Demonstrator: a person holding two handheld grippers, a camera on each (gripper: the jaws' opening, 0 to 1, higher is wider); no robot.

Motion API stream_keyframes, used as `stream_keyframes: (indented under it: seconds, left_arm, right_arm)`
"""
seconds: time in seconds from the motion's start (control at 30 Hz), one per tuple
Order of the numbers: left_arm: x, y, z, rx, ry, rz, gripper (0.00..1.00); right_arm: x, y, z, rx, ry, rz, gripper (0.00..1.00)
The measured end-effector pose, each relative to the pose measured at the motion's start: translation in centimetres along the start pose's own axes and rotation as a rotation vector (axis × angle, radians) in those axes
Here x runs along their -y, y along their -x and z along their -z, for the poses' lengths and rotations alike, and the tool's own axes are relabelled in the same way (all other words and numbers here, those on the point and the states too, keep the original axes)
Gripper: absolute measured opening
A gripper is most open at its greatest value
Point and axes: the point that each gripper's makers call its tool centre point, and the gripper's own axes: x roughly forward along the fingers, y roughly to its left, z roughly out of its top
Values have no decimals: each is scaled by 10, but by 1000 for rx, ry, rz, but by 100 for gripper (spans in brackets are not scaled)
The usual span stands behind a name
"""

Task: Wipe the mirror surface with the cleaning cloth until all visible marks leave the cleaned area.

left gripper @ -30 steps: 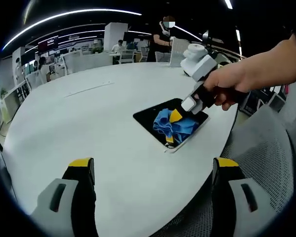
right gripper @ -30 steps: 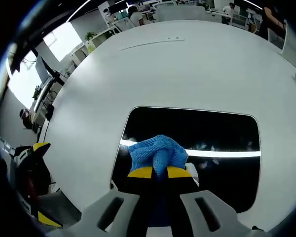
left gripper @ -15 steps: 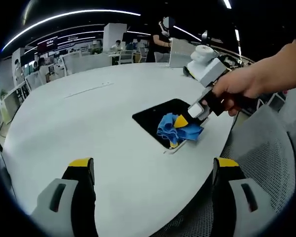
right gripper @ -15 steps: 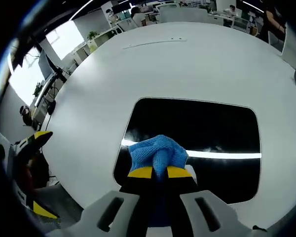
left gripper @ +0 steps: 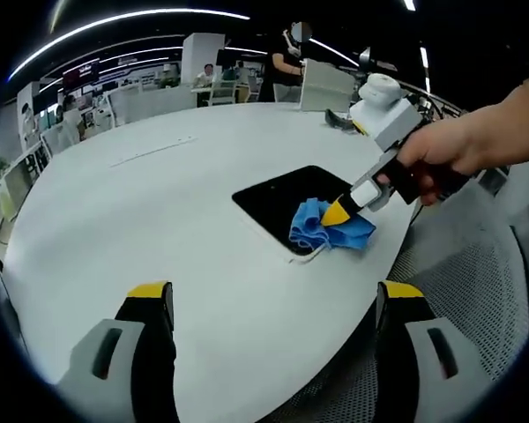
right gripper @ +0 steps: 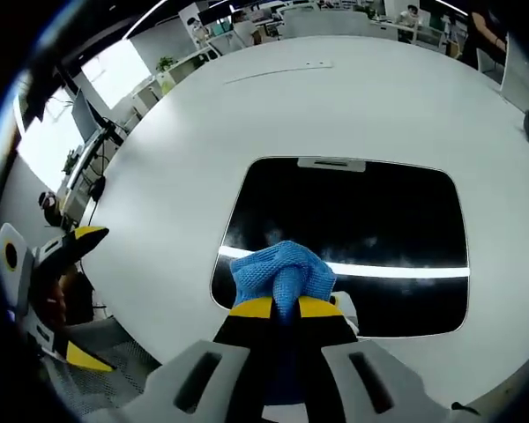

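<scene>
A dark rectangular mirror (right gripper: pixel 353 229) lies flat on the white round table (right gripper: pixel 247 123); in the left gripper view the mirror (left gripper: pixel 282 198) sits toward the table's right edge. My right gripper (right gripper: pixel 285 307) is shut on a bunched blue cleaning cloth (right gripper: pixel 280 273), which rests at the mirror's near edge. The left gripper view shows the same cloth (left gripper: pixel 322 227) at the mirror's corner, under the right gripper (left gripper: pixel 339 211) held by a hand. My left gripper (left gripper: pixel 269 300) stands open over bare table, its yellow-tipped fingers (left gripper: pixel 148 293) wide apart. The left gripper (right gripper: pixel 57 282) appears at the left of the right gripper view.
A grey mesh chair (left gripper: pixel 458 300) stands off the table's right edge. A thin seam with a small fitting (right gripper: pixel 273 75) runs across the far tabletop. Desks, chairs and people (left gripper: pixel 291 62) fill the room beyond the table.
The right gripper has dragged the cloth across the mirror toward its near edge and corner. More dark mirror shows beyond the cloth. My left gripper stays open and still.
</scene>
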Motion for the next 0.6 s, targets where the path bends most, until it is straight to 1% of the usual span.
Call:
stream_keyframes:
  seconds: [0.13,0.23,0.3,0.43,0.5,0.6]
  left_arm:
    - [-3,0,-1,15,6,0,99]
    - [-7,3,-4,38,28,-3,99]
    - [-7,2,-3,40,33,1,99]
    - [-3,3,-4,42,11,8,99]
    - [-1,3,-5,39,-14,5,99]
    - [-2,3,-5,38,-9,7,99]
  right_arm:
    - [-1,1,2,-8,-15,-4,3]
    - [-1,1,2,-7,-8,-7,3]
    - [-1,1,2,-8,-9,-8,3]
    - [0,1,2,-8,-5,-7,3]
    - [0,1,1,-7,2,-6,3]
    - [1,1,1,-11,0,-7,3]
